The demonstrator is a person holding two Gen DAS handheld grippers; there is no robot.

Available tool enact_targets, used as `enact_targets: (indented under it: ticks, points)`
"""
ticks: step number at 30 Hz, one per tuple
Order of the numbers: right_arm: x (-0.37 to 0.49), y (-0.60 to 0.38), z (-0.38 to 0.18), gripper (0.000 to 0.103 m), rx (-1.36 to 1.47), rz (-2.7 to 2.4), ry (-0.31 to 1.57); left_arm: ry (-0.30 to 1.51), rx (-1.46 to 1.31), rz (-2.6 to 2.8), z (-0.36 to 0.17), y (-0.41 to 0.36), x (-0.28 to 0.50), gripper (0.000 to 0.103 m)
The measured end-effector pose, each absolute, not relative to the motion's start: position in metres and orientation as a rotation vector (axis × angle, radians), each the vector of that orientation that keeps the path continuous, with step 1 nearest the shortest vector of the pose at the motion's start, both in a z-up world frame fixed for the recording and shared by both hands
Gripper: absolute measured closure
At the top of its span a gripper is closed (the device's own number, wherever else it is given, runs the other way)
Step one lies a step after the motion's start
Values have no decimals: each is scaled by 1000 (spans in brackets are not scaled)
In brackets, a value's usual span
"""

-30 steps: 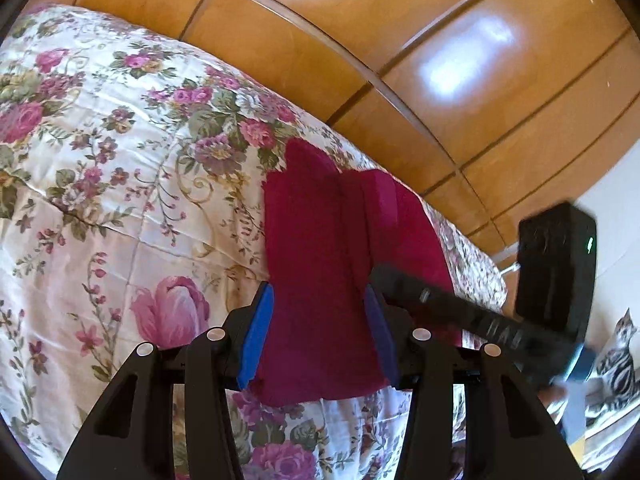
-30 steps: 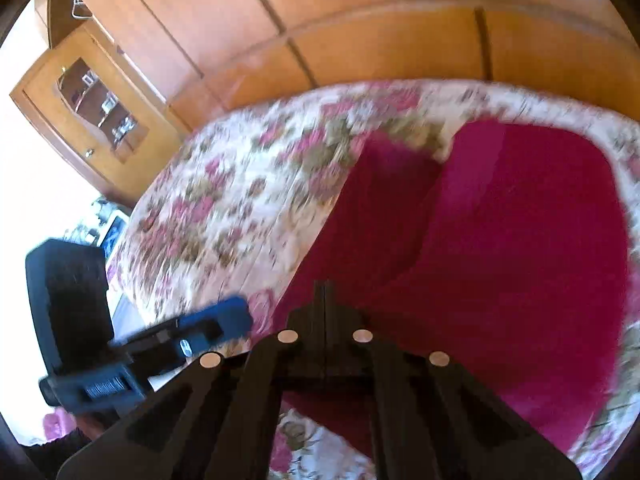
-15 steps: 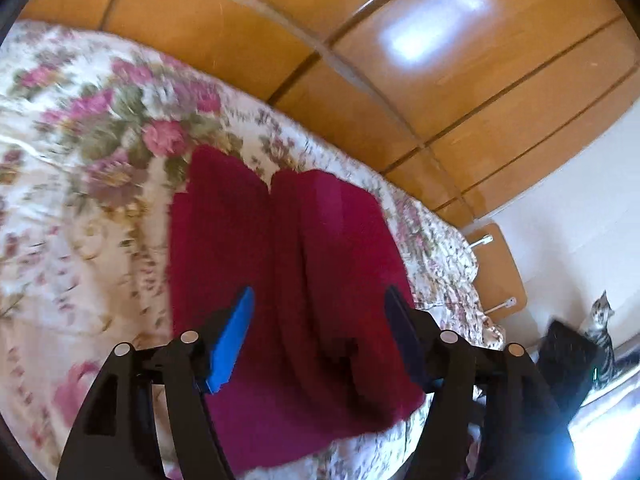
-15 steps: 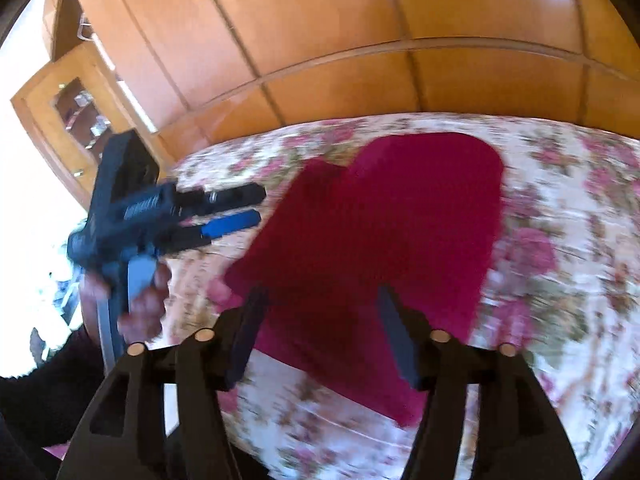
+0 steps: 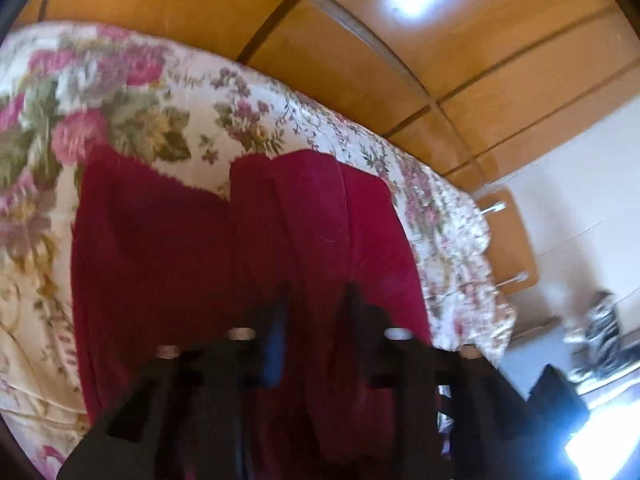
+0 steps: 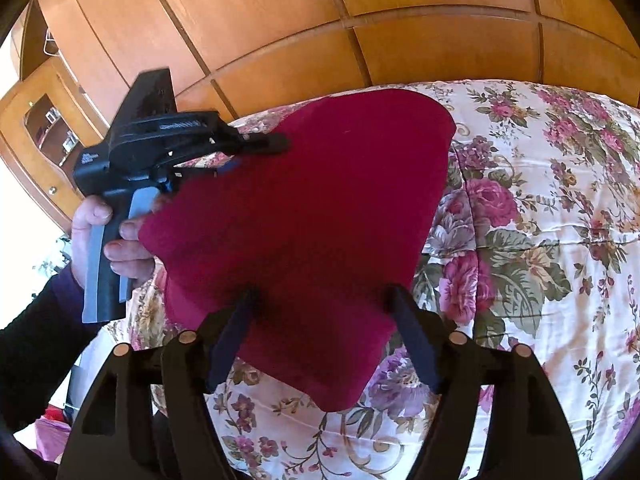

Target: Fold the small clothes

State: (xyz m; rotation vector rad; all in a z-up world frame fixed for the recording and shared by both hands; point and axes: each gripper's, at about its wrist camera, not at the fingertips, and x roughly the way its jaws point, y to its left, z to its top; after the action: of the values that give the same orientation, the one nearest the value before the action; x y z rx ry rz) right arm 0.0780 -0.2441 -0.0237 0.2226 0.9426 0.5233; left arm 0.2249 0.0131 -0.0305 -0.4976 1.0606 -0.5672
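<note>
A dark red garment (image 6: pixel 304 216) lies on a bed covered with a floral bedspread (image 6: pixel 540 240), white with pink roses and green leaves. In the right wrist view the cloth is folded into a thick, roughly triangular shape, with one edge lifted at the left side. In the left wrist view the same garment (image 5: pixel 192 264) shows several lengthwise folds and fills the middle of the picture.

The left gripper (image 6: pixel 264 148) is seen from the side in the right wrist view. Its dark fingers reach to the upper left edge of the garment, and the cloth there hides the lower finger, so it is not possible to tell from this view whether it pinches the fabric. The left hand (image 6: pixel 112 240) holds the grey handle of this tool. Small white writing stands on the black body of the tool, but it is too small to read. In the left wrist view the left gripper (image 5: pixel 314 312) is blurred; a narrow gap shows between its two fingers, and red cloth is seen in this gap.

The right gripper (image 6: pixel 324 332) is spread wide. Its two fingers with dark blue pads stand on both sides of the near part of the garment, without closing on it.

Behind the bed is a wooden panelled wardrobe (image 6: pixel 360 20). At the right edge of the left wrist view a small cat figure (image 5: pixel 600 316) stands, blurred.
</note>
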Motion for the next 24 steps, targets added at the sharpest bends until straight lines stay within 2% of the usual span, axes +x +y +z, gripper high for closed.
enact_targets:
  ticks: [8, 11, 14, 17, 19, 24]
  points:
    - [60, -222, -7, 30, 177, 592, 890, 818, -403, -511, 32, 48, 156, 83]
    - [58, -200, -11, 29, 144, 620, 896, 824, -331, -412, 23, 59, 145, 83]
    - [59, -172, -24, 28, 93, 633, 941, 914, -307, -302, -14, 71, 154, 82]
    - [57, -153, -33, 22, 25, 622, 946, 963, -316, -247, -36, 80, 155, 77]
    - [57, -152, -29, 21, -7, 619, 955, 945, -345, -220, -30, 87, 148, 59]
    - [63, -171, 6, 23, -10, 638, 915, 814, -308, -198, 5, 91, 116, 58]
